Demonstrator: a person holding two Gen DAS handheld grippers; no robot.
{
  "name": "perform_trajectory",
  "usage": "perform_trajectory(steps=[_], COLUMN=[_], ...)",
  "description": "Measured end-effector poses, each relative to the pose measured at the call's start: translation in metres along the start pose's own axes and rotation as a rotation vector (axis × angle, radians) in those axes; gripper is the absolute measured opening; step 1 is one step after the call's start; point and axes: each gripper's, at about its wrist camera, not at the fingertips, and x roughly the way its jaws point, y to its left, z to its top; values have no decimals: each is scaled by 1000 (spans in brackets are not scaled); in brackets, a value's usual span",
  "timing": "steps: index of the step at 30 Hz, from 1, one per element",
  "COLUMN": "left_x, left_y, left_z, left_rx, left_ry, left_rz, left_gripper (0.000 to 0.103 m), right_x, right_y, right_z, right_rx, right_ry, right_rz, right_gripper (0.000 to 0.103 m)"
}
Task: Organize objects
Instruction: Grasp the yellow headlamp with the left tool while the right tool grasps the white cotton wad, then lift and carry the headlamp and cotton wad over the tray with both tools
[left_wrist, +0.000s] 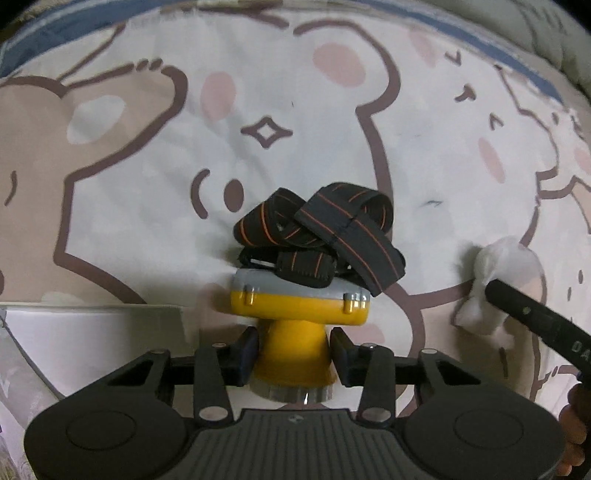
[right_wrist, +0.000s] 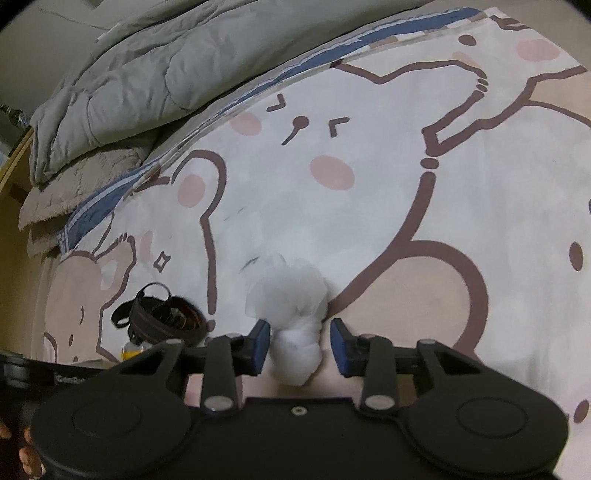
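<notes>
A yellow and grey headlamp (left_wrist: 295, 314) with a black, orange-striped strap (left_wrist: 325, 236) lies on the bear-print bedsheet (left_wrist: 295, 110). My left gripper (left_wrist: 293, 354) is open, its fingers on either side of the lamp's yellow cone with small gaps. A crumpled white tissue (right_wrist: 291, 317) lies on the sheet between the open fingers of my right gripper (right_wrist: 299, 347), touching neither pad clearly. The tissue also shows in the left wrist view (left_wrist: 495, 280), with the right gripper's finger (left_wrist: 535, 317) over it. The headlamp shows at left in the right wrist view (right_wrist: 159, 317).
A white box (left_wrist: 92, 332) sits at the lower left of the left wrist view, next to the headlamp. A grey quilt (right_wrist: 147, 74) and a brown blanket (right_wrist: 85, 184) are piled at the bed's far left edge.
</notes>
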Motion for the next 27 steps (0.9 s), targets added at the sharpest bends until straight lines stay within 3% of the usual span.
perform_trajectory(steps=[7,14,23,27], left_x=[19,20,-12,-36], left_y=[-15,-19,-8,-11], left_z=[8,3,-30,-51], left_rx=[25,50,4,-5], left_ry=[29,-4,-183,-302], left_rz=[55,73,-25,-68], left_gripper=[42,41,41,41], right_x=[14,26,4,-16], right_y=[-2,1,1,4], right_z=[4,4,-6,-14], right_rx=[26,23,-17,-44], right_ry=[20,28,-17,-48], right_rz=[25,33,56,49], right_gripper=[38,34,31,31])
